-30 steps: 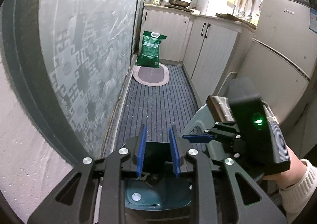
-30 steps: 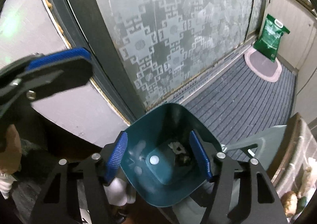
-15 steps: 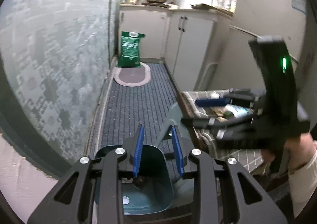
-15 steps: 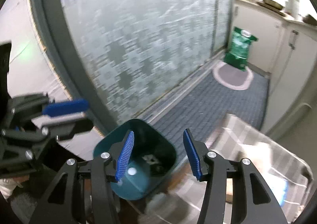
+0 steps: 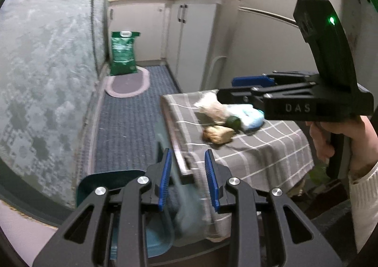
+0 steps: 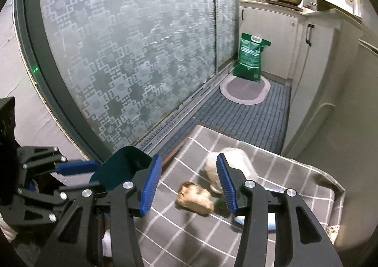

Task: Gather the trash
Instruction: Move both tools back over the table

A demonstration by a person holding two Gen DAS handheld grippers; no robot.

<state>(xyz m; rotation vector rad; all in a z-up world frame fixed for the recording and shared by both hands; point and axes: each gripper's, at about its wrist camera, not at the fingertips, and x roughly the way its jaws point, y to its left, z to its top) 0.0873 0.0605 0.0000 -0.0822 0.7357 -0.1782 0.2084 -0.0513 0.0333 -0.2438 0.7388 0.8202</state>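
Note:
A teal bin stands on the floor beside a small table with a grey checked cloth. On the cloth lie a crumpled brown wad, a whitish bag, a light blue packet and something dark green. My left gripper is open and empty, above the bin's edge and the table corner. My right gripper is open and empty, hovering above the brown wad; it also shows in the left wrist view.
A frosted patterned glass door runs along the left. A dark ribbed floor mat leads to an oval rug and a green sack. White cabinets and a fridge line the right.
Both grippers have lifted away from over the bin and swung right toward the table. The trash on the cloth has come into view under the right gripper.

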